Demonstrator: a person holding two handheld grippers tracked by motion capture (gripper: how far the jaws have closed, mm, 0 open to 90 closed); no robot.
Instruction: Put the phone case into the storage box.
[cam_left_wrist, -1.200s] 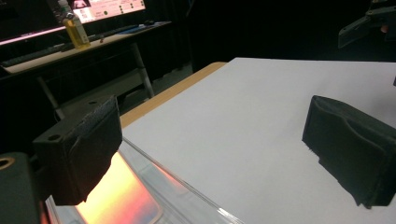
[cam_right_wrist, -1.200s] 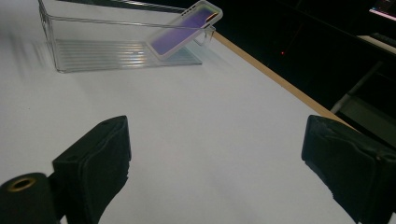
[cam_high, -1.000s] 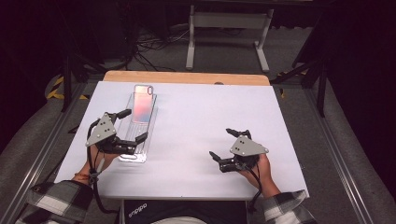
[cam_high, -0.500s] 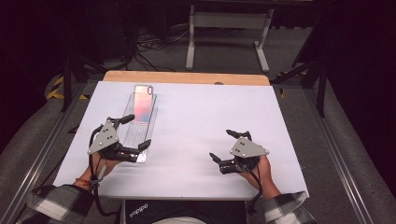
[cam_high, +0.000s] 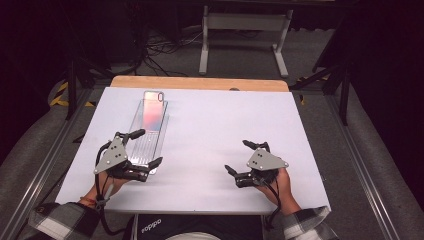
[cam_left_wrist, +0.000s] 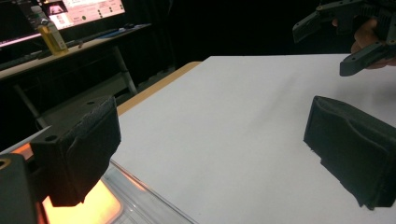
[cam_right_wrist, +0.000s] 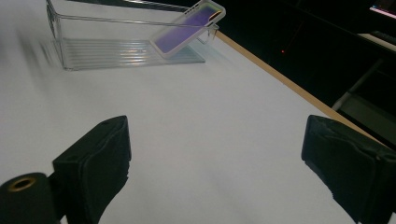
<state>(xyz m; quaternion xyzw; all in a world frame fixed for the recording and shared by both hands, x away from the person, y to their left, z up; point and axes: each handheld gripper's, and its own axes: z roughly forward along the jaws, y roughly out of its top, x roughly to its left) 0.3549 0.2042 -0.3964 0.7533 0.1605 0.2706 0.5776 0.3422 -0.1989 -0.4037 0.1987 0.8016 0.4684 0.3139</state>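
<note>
White tabletop (cam_high: 210, 135) carrying a clear plastic tray (cam_high: 148, 134) at far left.
Left gripper (cam_high: 142, 150) is hovering wide open at the tray's near end, a phone case (cam_high: 153, 107) leaning inside; right gripper (cam_high: 240, 157) is resting open, empty.

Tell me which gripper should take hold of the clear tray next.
Left, probably. The left gripper is open right at the near end of the clear tray, while the right gripper sits open on bare table well away.

A white table top (cam_high: 210, 135) with a wooden far edge (cam_high: 200, 83) stands in a dark room. At twelve o'clock, a grey metal stand (cam_high: 243, 30) sits on grey floor (cam_high: 165, 65) among cables (cam_high: 155, 47).
</note>
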